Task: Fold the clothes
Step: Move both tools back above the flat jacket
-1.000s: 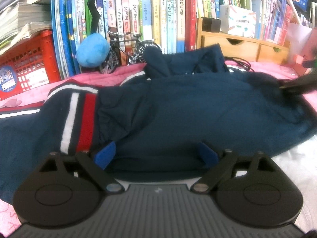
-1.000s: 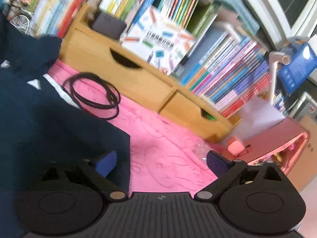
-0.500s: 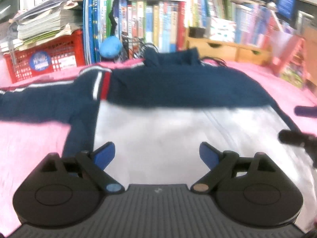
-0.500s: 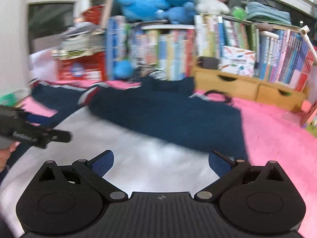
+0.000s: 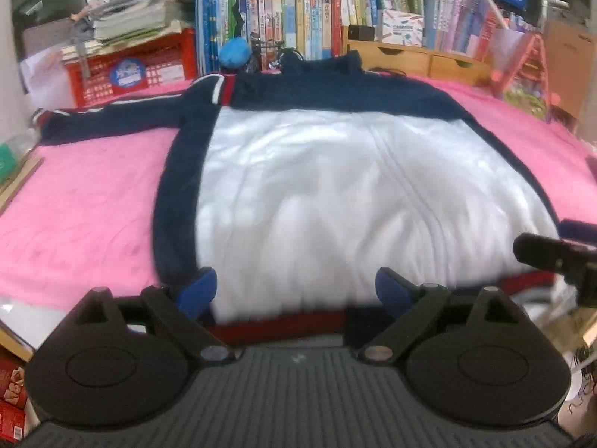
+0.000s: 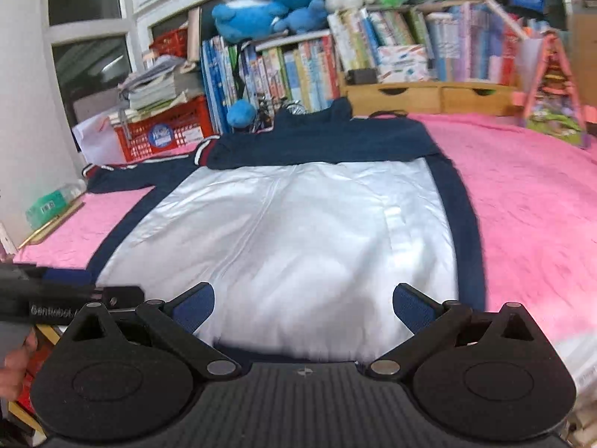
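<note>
Your left gripper [image 5: 294, 289] and right gripper [image 6: 304, 306]: fingers spread apart, holding nothing. Jacket [image 5: 335, 194] lies flat on the pink bedspread [image 5: 82, 205] at 12 o'clock, white lining up, one sleeve [image 5: 112, 119] stretching toward 10 o'clock.

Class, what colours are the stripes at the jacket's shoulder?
White and red stripes on navy; the left wrist view shows them best.

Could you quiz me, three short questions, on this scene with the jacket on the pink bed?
1. True or false: the navy jacket with a white lining lies spread on the pink bedspread.
2. The left gripper is: A open, B shut on cloth.
3. Fill in: the sleeve with red and white stripes stretches toward the red plastic ____.

Key: 1 true; 2 A; 3 crate.
</note>
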`<state>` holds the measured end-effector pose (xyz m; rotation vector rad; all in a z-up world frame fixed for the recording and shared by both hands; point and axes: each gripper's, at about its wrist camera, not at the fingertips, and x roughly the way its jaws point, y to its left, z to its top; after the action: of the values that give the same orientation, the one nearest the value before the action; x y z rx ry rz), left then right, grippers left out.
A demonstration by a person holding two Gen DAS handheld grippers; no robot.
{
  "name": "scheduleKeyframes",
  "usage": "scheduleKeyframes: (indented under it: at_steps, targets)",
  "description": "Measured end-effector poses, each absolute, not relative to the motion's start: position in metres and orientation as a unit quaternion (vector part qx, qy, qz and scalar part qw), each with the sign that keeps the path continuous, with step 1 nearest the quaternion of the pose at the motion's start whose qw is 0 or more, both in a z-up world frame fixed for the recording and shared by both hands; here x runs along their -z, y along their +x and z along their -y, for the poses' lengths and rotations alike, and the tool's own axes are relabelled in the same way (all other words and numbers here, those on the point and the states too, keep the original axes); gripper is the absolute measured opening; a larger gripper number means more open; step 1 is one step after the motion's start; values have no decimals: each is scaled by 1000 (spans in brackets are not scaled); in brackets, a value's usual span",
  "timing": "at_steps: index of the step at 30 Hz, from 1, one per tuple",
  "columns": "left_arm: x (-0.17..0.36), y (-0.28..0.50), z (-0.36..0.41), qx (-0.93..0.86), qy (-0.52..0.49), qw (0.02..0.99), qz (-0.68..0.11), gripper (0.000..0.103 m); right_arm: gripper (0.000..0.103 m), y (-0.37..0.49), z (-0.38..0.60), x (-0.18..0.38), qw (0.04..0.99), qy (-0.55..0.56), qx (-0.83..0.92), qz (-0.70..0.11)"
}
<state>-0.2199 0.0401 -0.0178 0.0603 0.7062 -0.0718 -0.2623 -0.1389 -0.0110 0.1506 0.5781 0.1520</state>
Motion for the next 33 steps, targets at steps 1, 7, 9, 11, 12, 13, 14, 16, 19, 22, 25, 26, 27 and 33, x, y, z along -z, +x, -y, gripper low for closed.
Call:
scheduleKeyframes:
  at_steps: [1, 7, 9, 11, 12, 13, 14, 16, 19, 22, 25, 26, 27, 33]
  targets:
    - [17, -228, -41, 36, 34, 938, -342, 93, 103, -273, 136, 11, 954, 69, -78, -281]
    - [22, -227, -46, 29, 26, 937, -346, 94, 103, -291, 111, 25, 949, 11, -98, -299]
    - [25, -226, -45, 32, 26, 935, -352, 94, 103, -288, 103, 31, 946, -5, -95, -309]
    - [27, -233, -43, 35, 31, 936, -350, 94, 103, -290, 100, 34, 945, -9, -96, -312]
    - [27, -235, -43, 36, 34, 936, -347, 94, 103, -291, 100, 35, 946, -9, -97, -310]
    - [27, -237, -42, 37, 36, 937, -345, 94, 103, -292, 101, 34, 947, -7, -96, -305]
    - [26, -238, -42, 38, 38, 938, -343, 94, 103, -293, 101, 32, 949, -6, -93, -301]
    - [26, -237, -41, 40, 40, 937, -344, 94, 103, -293, 102, 31, 950, -7, -89, -298]
    - [28, -236, -40, 41, 40, 936, -346, 94, 103, -292, 103, 32, 950, -6, -87, -299]
    - [29, -236, -40, 42, 41, 936, -348, 94, 103, -291, 103, 32, 950, -4, -85, -301]
    - [28, -236, -41, 44, 40, 936, -347, 94, 103, -291, 105, 31, 950, -2, -84, -300]
    - [27, -235, -42, 48, 39, 936, -345, 94, 103, -291, 106, 31, 950, -2, -85, -300]
    - [22, -231, -45, 60, 39, 938, -339, 94, 103, -289, 105, 29, 951, -7, -88, -296]
    - [-41, -145, -128, -31, -26, 971, -237, 97, 103, -235, 103, -16, 985, -49, -104, -131]
